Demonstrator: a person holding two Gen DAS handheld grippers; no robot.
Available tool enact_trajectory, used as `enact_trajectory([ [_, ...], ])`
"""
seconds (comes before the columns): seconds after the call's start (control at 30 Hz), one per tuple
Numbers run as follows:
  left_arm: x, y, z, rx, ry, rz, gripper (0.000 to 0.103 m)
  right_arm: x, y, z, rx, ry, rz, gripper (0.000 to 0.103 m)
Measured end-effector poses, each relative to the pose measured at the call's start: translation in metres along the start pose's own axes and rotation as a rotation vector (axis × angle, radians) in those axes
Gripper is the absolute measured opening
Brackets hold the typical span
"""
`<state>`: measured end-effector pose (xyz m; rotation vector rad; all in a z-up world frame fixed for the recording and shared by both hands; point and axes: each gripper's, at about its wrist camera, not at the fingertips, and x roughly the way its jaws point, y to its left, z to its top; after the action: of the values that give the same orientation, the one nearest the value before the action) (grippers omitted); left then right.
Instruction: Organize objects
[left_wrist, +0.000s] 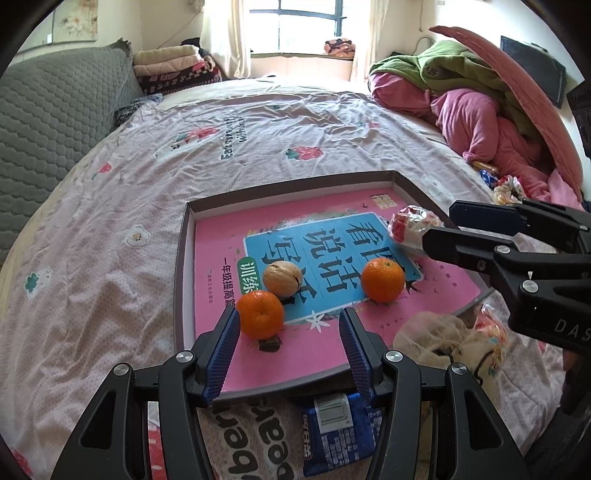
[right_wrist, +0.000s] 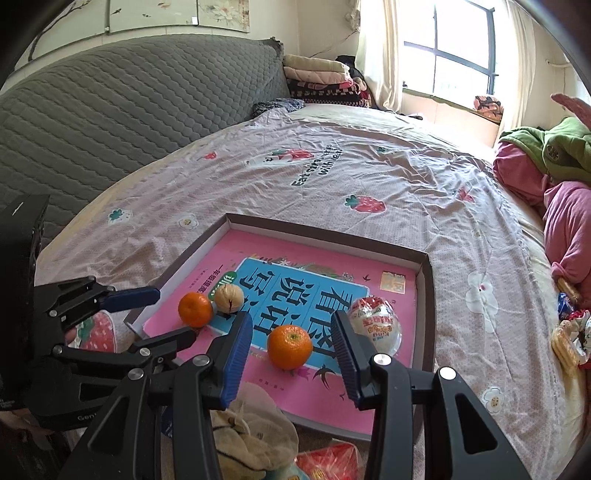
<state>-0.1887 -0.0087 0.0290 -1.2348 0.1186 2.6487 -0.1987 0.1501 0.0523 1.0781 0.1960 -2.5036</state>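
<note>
Bedsheet (left_wrist: 110, 258) printed with strawberries carried a shallow tray (left_wrist: 180, 266) lined with a pink book (left_wrist: 332, 350), on which lay two tangerines, a walnut (left_wrist: 282, 277) and a wrapped egg (right_wrist: 376, 325). Left gripper (left_wrist: 288, 332) hung wide open and empty, its left pad just beside the near tangerine (left_wrist: 260, 314). Right gripper (right_wrist: 291, 343) stood equally open and empty around the other tangerine (right_wrist: 290, 347), without touching it.

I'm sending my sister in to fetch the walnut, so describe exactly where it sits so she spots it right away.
Find the shallow brown tray on the bed, lined with a pink book cover. The walnut lies on that cover at the edge of its blue title panel, next to one mandarin, with a second mandarin further off. It is the only tan, wrinkled, cracked ball; the fruits are smooth orange.
</note>
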Motion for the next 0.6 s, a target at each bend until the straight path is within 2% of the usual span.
enact_trajectory([
  [0.6, -0.016, 0.003, -0.02, 0.036, 0.015, 0.002, 0.057, -0.025, 0.002, -0.017, -0.073, -0.002, -0.014, 0.044],
])
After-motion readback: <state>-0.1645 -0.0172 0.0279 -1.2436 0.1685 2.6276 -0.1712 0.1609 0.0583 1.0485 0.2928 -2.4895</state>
